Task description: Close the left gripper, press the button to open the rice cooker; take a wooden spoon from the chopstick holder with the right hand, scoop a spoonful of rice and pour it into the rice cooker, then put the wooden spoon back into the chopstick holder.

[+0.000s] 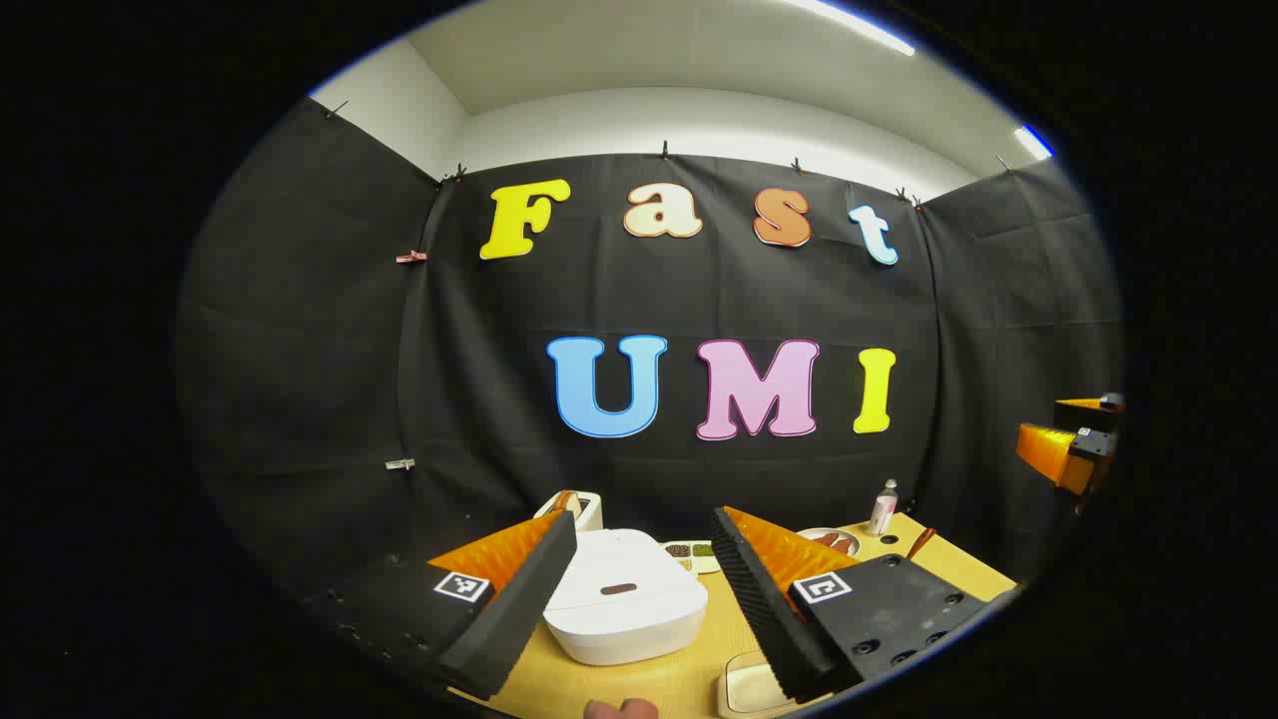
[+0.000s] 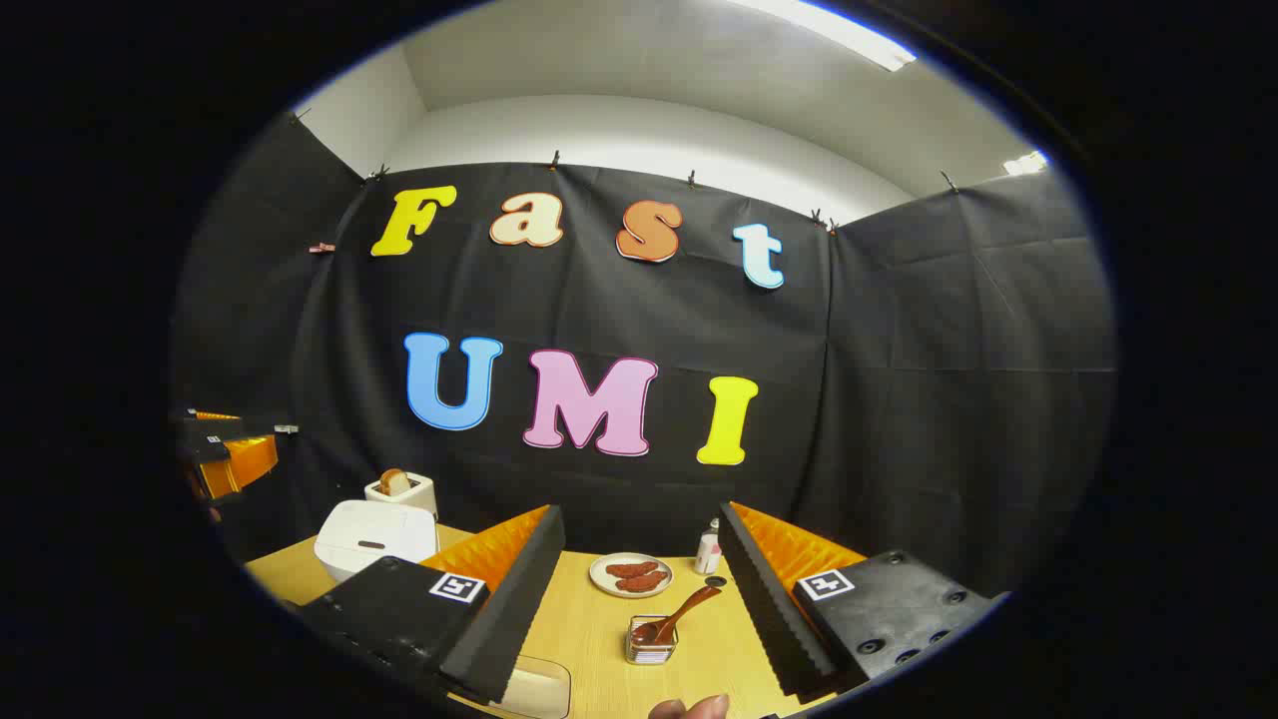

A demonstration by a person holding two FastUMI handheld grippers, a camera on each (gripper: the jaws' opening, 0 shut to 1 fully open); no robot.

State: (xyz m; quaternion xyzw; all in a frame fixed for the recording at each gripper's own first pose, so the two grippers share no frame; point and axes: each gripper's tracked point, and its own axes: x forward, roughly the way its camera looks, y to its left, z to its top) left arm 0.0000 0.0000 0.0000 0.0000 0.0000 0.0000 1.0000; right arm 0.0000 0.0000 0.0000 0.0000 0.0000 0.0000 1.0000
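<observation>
Both tools stand open and empty above the yellow desk [image 2: 589, 624]. Left tool [image 1: 639, 599] hangs with its fingers spread to either side of the white rice cooker [image 1: 627, 609], which sits shut at the left of the desk, its dark oval button [image 1: 619, 589] facing up between the fingers. That lines it up for the press, though by my reading the fingers must first close so they can act as one blunt tip. Right tool [image 2: 639, 609] points at the chopstick holder [image 2: 651, 641], a small clear cup near the desk's front, where the wooden spoon [image 2: 681, 611] leans with its handle tilted up to the right, easy to pinch. Beyond it lie a plate of reddish food [image 2: 631, 575] and a small bottle [image 2: 708, 548]. A toaster [image 2: 401, 489] stands behind the cooker.
</observation>
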